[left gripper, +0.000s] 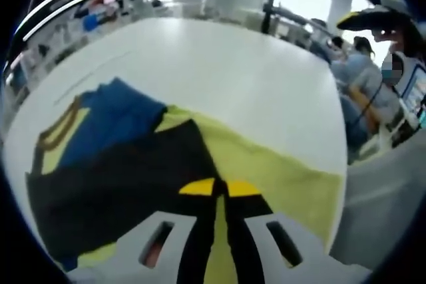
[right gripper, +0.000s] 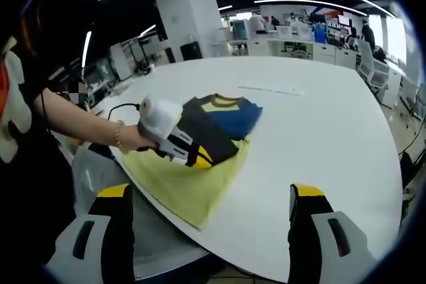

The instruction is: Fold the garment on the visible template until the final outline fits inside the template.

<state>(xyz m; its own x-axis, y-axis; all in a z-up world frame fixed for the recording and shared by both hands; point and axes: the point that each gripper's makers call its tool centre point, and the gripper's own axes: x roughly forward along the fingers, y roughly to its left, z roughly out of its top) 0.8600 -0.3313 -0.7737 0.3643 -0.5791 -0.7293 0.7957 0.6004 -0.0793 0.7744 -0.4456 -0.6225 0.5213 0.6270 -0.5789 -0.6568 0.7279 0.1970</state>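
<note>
One garment lies on the round white worktop [right gripper: 319, 131]: a folded cloth piece in black, blue and yellow with a brown neck band [right gripper: 216, 124]. It rests on one flat yellow-green template sheet [right gripper: 193, 187], which reaches to the worktop's near edge.

In the right gripper view, going from left to right, a person's arm comes in with one bracelet on the wrist, and the hand [right gripper: 136, 139] holds the left claw [right gripper: 203, 159], whose yellow tips are on the black part of the garment. Further right, the right claw [right gripper: 212, 197] is off the worktop, its two jaws wide apart with nothing between them.

In the left gripper view, the left claw [left gripper: 221, 187] has its two yellow-tipped jaws together over the black cloth [left gripper: 120, 184]; I cannot tell if cloth is pinched between them. The template [left gripper: 293, 177] shows on the right of it.
</note>
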